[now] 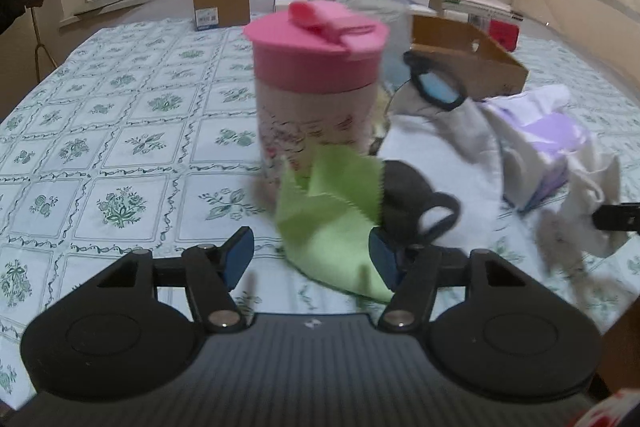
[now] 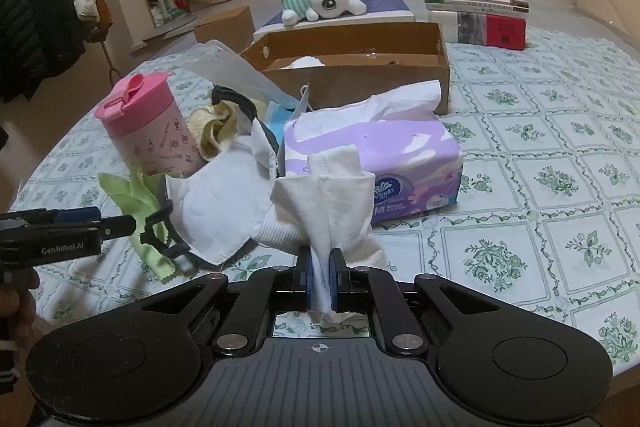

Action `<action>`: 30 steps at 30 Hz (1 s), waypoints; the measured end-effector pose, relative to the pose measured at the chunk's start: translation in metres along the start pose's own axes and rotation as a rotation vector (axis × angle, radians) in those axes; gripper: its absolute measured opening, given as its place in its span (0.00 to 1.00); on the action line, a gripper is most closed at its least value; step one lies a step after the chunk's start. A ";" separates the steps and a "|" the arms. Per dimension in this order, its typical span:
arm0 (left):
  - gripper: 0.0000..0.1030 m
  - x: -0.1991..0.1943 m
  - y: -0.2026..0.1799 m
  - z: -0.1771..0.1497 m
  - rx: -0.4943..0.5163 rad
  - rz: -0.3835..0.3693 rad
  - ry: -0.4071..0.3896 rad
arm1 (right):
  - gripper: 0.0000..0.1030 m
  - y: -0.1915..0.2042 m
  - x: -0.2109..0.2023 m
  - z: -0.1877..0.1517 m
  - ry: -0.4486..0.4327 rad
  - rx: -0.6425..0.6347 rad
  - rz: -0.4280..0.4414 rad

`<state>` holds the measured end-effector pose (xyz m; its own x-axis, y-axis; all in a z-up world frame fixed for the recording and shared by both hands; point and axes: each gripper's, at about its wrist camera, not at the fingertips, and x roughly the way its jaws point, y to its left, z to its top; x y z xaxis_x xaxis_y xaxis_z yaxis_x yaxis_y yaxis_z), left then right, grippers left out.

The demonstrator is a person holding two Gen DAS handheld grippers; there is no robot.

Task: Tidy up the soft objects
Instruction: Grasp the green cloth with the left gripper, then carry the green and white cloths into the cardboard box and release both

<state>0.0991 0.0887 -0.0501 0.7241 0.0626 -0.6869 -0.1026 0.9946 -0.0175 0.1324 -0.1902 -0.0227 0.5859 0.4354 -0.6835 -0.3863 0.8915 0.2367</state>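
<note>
- Nearest to us, the right gripper [image 2: 322, 283] is clenched on a white cloth [image 2: 326, 195]; a thin fold passes between the jaws, and the rest stands up in front of them.
- This cloth is light and limp. We judge that it will sag and trail when we carry it, so a pinch on a bunched fold, as now, is better than one on a single edge.
- The left gripper [image 1: 312, 259] has released jaws with nothing pressed between them. A green cloth [image 1: 332, 223] lies just ahead, its near corner beside the right finger.
- The green cloth is thin, with a zigzag edge. It looks easy to crumple, and we would take it at the raised fold in the middle, not at the flat corner on the table [image 1: 120, 147].
- Behind the green cloth stands a pink cup [image 1: 316, 95]. It is stiff and tall, so a push could tip it.
- Only the right view shows the inside of the open box [image 2: 360, 67] beyond the tissue pack [image 2: 376, 155], with something white already in it. It also shows the left gripper from the side.
- Only the left view shows the gap between the left fingers and the dark strap [image 1: 436, 215] beside the green cloth.
</note>
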 end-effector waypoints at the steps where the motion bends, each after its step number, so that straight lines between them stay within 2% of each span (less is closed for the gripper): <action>1: 0.59 0.004 0.001 0.000 0.008 0.001 0.003 | 0.08 0.001 0.001 0.000 0.002 -0.001 0.000; 7: 0.58 0.026 -0.003 0.000 0.053 -0.058 0.037 | 0.08 0.002 0.007 0.001 0.011 -0.005 -0.008; 8: 0.55 0.029 -0.005 -0.001 0.067 -0.058 0.045 | 0.08 0.003 0.008 0.001 0.013 -0.005 -0.010; 9: 0.42 0.030 -0.008 -0.002 0.082 -0.052 0.046 | 0.08 0.003 0.008 0.001 0.013 -0.006 -0.013; 10: 0.34 0.030 -0.010 -0.003 0.094 -0.046 0.051 | 0.08 0.003 0.008 0.001 0.012 -0.006 -0.016; 11: 0.20 0.030 -0.011 -0.004 0.101 -0.042 0.058 | 0.08 0.003 0.008 0.002 0.011 -0.005 -0.018; 14: 0.06 0.024 -0.009 -0.006 0.098 -0.054 0.071 | 0.08 0.002 0.007 0.003 0.007 -0.003 -0.021; 21: 0.04 -0.021 0.002 -0.002 0.077 -0.069 0.032 | 0.08 0.007 -0.009 0.008 -0.034 -0.012 -0.013; 30: 0.03 -0.078 -0.006 0.030 0.086 -0.127 -0.064 | 0.08 0.010 -0.039 0.017 -0.108 -0.013 -0.003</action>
<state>0.0634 0.0803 0.0254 0.7694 -0.0617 -0.6357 0.0491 0.9981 -0.0374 0.1181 -0.1956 0.0183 0.6603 0.4445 -0.6053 -0.3936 0.8913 0.2251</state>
